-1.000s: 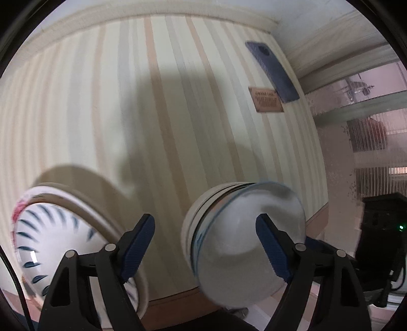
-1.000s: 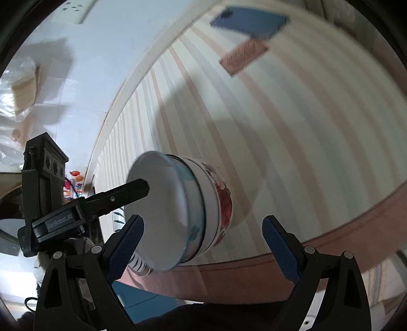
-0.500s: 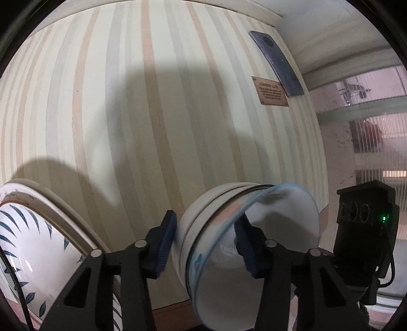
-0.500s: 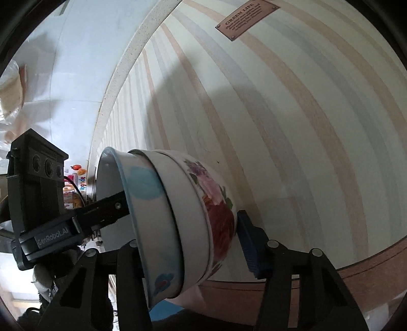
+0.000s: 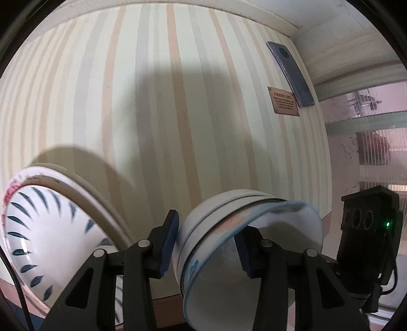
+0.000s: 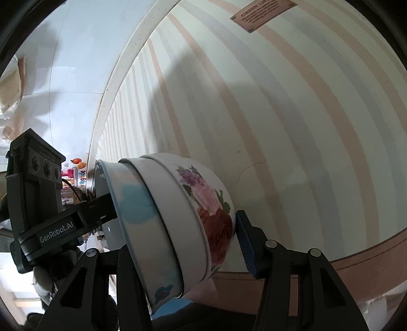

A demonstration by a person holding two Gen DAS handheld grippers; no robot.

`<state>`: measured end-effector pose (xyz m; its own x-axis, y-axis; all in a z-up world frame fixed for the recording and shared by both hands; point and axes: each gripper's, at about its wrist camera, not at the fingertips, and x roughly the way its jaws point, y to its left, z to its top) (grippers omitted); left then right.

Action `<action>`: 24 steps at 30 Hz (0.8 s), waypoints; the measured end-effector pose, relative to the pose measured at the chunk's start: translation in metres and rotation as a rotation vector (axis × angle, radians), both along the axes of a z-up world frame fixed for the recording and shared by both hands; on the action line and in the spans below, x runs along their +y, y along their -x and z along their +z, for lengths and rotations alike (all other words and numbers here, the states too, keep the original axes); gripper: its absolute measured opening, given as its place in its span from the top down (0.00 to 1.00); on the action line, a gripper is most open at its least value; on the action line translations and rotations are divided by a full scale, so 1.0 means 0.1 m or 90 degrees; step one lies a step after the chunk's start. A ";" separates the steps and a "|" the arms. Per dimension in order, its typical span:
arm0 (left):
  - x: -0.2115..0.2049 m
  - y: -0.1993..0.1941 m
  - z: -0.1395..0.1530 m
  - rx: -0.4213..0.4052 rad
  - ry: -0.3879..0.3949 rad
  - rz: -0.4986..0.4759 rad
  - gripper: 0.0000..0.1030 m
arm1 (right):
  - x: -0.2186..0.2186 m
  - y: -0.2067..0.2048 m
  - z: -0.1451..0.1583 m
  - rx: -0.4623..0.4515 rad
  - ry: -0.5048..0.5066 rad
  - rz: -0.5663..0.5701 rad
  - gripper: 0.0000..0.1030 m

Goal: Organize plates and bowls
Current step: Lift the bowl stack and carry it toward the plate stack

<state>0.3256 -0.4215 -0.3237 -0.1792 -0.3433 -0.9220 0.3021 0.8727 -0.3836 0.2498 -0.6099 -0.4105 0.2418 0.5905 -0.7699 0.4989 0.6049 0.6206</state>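
**Gripping one stack of bowls from two sides**

Starting at the left of the left wrist view, a stack of white round plates with dark blue leaf strokes (image 5: 48, 236) lies on the striped cream, tan and grey cloth of the worktop (image 5: 157, 122); a pink flower mark shows at the rim of a plate underneath. Just beside it to the right, the left claw (image 5: 206, 244) is clenched on a nested stack of white ceramic bowls (image 5: 244, 244): its left blue pad (image 5: 169, 242) presses on the outer wall of the stack, and its right blue pad (image 5: 244, 252) sits inside the innermost, blue-rimmed bowl. The stack is tipped so its mouth faces the camera. To the right of the bowls stands the black body of the other gripper, with three round lenses and a green light. Farther back on the cloth lie a small brown label plate (image 5: 283, 101) and, touching its right edge, a dark blue flat phone (image 5: 290, 73).

In the right wrist view the black left claw's finger, marked GenRobot.AI, reaches into the mouth of the same bowls (image 6: 178, 224) from the left. The right claw (image 6: 183, 242) is clenched around the stack: its right blue pad (image 6: 245, 242) bears on the flowered base of the outermost bowl, while its left pad is hidden behind the bowls. The brown label (image 6: 262, 12) lies at the top of the cloth (image 6: 292, 114).
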 end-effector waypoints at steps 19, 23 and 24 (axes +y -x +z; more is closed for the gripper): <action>1.19 -0.28 0.45 -0.036 -0.026 0.149 0.62 | 1.00 -0.77 0.38 -0.041 -0.039 0.167 0.48; 1.59 -0.27 0.39 -0.029 -0.042 0.203 0.62 | 1.36 -0.92 0.31 -0.036 -0.053 0.220 0.48; 1.68 -0.26 0.36 -0.025 -0.044 0.215 0.62 | 1.43 -0.93 0.28 -0.034 -0.055 0.228 0.48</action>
